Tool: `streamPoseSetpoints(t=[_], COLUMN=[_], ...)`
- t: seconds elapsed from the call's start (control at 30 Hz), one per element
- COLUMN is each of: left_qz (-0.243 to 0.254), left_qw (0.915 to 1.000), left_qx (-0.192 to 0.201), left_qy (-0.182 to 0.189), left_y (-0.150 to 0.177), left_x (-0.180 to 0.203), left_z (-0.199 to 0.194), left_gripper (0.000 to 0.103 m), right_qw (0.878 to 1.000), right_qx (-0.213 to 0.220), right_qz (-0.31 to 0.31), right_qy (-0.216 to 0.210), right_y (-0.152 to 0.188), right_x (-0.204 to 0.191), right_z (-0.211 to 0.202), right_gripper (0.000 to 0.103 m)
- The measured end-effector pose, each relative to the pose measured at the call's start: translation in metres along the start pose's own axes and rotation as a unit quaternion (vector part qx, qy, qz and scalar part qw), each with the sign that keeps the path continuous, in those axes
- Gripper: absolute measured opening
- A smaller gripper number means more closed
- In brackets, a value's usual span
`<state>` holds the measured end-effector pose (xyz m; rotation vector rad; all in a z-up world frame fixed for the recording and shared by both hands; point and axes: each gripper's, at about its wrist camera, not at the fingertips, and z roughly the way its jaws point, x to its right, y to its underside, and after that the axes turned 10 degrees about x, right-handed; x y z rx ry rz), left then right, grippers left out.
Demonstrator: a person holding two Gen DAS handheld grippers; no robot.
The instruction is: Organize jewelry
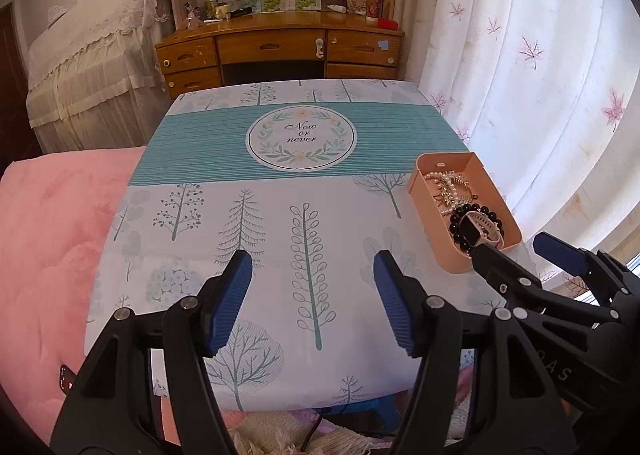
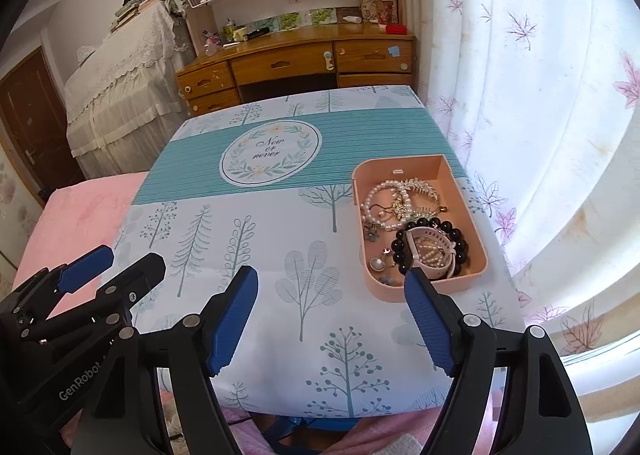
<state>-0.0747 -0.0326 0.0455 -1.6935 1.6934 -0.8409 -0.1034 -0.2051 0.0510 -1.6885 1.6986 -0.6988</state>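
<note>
Tray (image 2: 476, 211): peach, oblong, open-topped. In it: pearl strands (image 2: 380, 195) at the far end with a gold leaf comb (image 2: 422, 187) beside them; black bead bracelet (image 2: 460, 243) ringing a pink-strapped watch (image 2: 430, 255) at the near end; pearl earrings (image 2: 378, 264) left of the bracelet.

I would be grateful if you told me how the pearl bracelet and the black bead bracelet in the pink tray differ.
The pearl bracelet has small white beads; the black bead bracelet has larger, glossy dark ones. The pearl bracelet lies toward the far end of the pink tray, tangled with a gold hair comb; the black bead bracelet lies at the near end, ringing a pink watch. Both are beaded loops inside the tray.
</note>
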Motion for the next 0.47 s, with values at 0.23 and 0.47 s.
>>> streamPoseSetpoints(t=[0.23,0.47], left_qz=[0.005,0.000], left_qw=[0.9999,0.9999], left_qx=[0.010,0.002], left_qy=[-0.003,-0.016], left_y=[0.000,0.001], left_x=[-0.002,-0.014], left_z=[-0.004,0.001], left_gripper=[0.061,0.061], right_qw=[1.000,1.000], right_qx=[0.008,0.008], right_qz=[-0.003,-0.013], right_qy=[0.010,0.007], right_y=[0.000,-0.004], right_x=[-0.002,-0.011], right_z=[-0.006,-0.003], right_gripper=[0.080,0.084])
